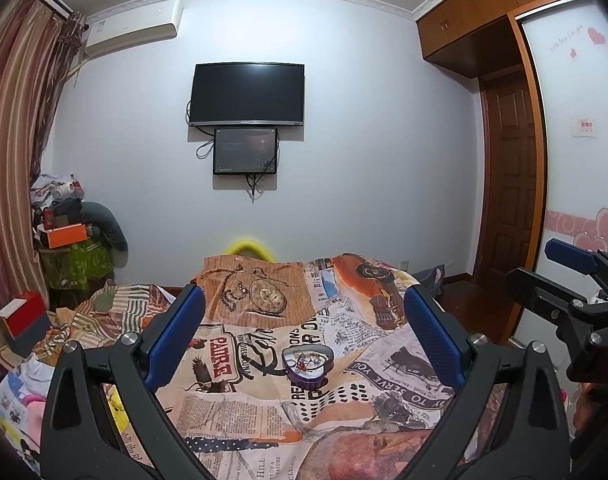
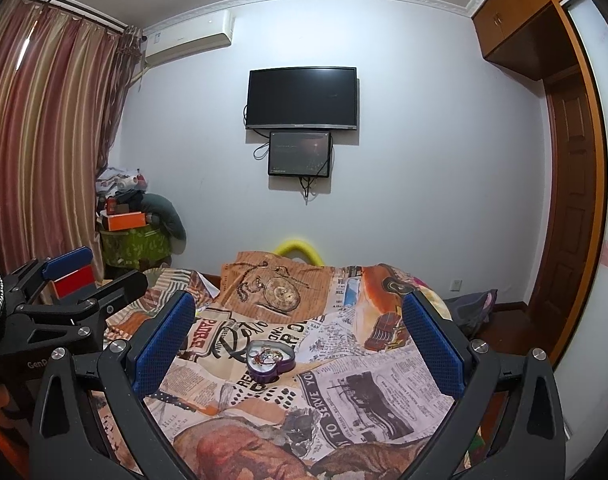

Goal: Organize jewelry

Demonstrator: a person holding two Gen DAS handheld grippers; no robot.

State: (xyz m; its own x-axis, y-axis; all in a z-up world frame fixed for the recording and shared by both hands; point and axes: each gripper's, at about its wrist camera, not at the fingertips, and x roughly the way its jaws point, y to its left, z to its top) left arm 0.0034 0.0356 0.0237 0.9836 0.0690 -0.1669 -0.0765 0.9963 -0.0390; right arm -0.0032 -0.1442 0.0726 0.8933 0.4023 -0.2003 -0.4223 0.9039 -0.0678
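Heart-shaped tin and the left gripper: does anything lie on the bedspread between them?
Nothing: in the left wrist view only printed bedspread lies between the open left gripper and the heart-shaped tin. The right wrist view agrees.

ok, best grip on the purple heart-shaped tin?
Probably pinch the purple heart-shaped tin across its low side walls, coming from above: it sits flat and open on the newspaper-print bedspread, jewelry piled inside. Both tongs are open, so either could take it.

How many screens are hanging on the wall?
2. The big black TV hangs in the middle of the wall, and a smaller screen hangs right under it, with cables dangling. None seems hidden.
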